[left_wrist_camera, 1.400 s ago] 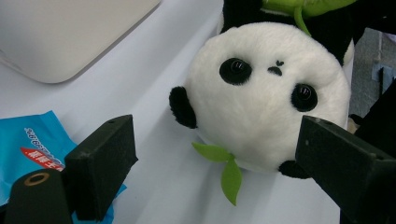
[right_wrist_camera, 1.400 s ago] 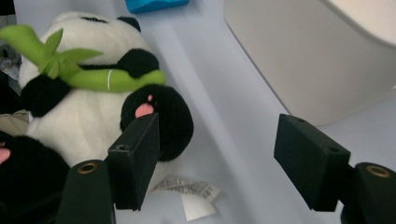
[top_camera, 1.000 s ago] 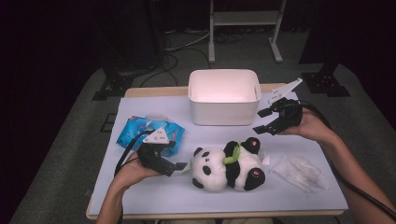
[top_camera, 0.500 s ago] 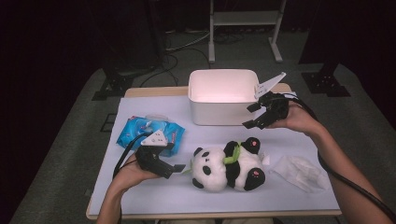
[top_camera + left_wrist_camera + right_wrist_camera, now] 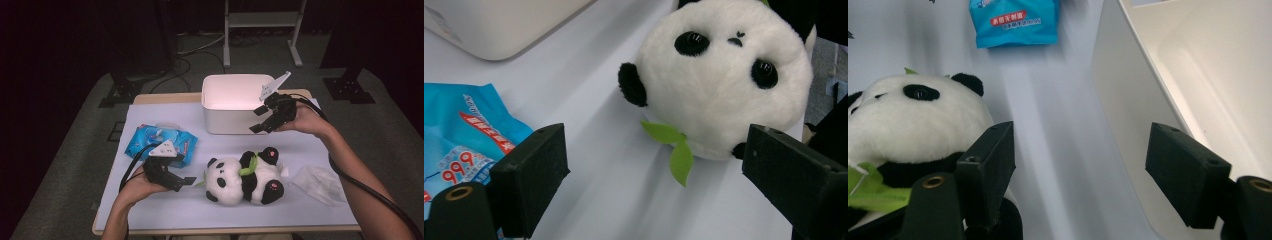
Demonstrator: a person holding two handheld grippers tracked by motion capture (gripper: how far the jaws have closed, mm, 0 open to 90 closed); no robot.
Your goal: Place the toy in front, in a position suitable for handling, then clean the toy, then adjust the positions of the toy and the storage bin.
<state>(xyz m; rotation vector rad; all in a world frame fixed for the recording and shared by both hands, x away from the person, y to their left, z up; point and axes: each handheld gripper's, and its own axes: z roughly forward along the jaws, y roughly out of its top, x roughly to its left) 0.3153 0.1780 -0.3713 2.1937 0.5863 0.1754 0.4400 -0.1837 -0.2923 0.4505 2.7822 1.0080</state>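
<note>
The left claw (image 5: 184,181) rests low on the counter (image 5: 165,210), jaws apart, pointing at the plush panda (image 5: 244,177) just beside it. A blue wipes pack (image 5: 161,142) lies just behind this claw. The right claw (image 5: 261,120) hovers at the front corner of the white bin (image 5: 235,102), jaws apart, above the panda. A clear plastic bag (image 5: 320,184) lies near the right forearm.

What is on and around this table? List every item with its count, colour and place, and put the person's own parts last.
Toy panda: one, black and white, table front centre.
Tub: one, white, table back centre.
Wipes pack: one, blue, left of the panda.
Plastic bag: one, clear, right of the panda.
Table: one, white cover.
Metal stand: one, grey, on the floor behind.
Left gripper: black, open, beside the panda's head.
Right gripper: black, open, at the tub's front right corner.
</note>
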